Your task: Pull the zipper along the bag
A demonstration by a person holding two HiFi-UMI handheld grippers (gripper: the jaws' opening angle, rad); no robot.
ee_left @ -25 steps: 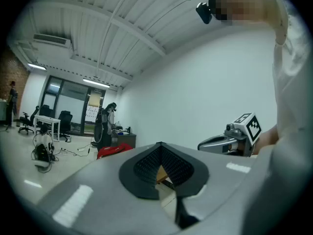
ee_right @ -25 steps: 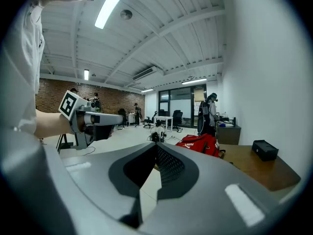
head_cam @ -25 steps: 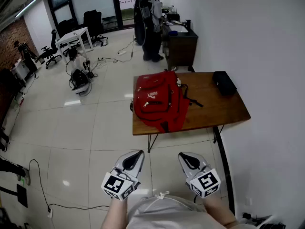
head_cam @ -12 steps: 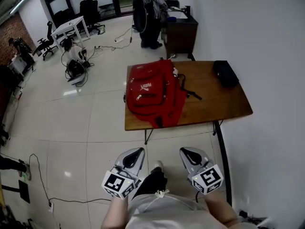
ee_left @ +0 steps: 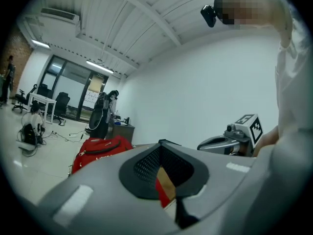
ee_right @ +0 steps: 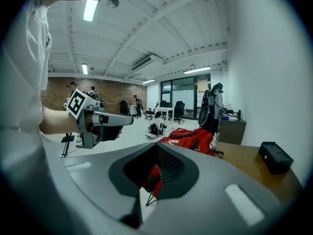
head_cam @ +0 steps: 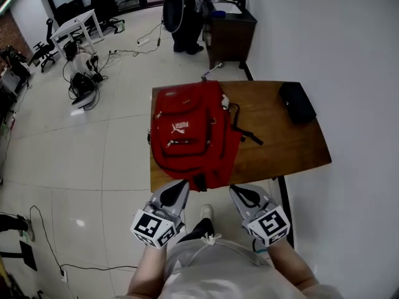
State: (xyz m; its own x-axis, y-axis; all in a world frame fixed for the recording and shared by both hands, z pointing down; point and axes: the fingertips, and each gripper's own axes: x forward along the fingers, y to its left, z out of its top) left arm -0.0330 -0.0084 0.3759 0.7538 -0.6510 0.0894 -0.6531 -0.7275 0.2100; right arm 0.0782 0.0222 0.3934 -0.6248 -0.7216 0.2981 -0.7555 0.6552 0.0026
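A red backpack [head_cam: 190,136] lies flat on a brown wooden table [head_cam: 280,145], its lower end hanging over the near edge. A zipper line [head_cam: 179,142] crosses its front pocket. My left gripper [head_cam: 181,185] and right gripper [head_cam: 235,190] are held close to my body, just short of the table's near edge and apart from the bag. Both are shut with nothing between their jaws. The left gripper view shows the backpack [ee_left: 100,147] ahead on the left and the right gripper [ee_left: 222,142] beside it. The right gripper view shows the backpack [ee_right: 188,137] ahead.
A black case [head_cam: 297,103] lies at the table's far right. A white wall runs along the right. Beyond the table stand a dark cabinet [head_cam: 227,30] and a person [head_cam: 181,11]. Chairs, bags and cables sit on the tiled floor at the left.
I have come closer to the table: the backpack and table now lie much nearer the grippers. Both grippers stayed shut and kept their place by my body.
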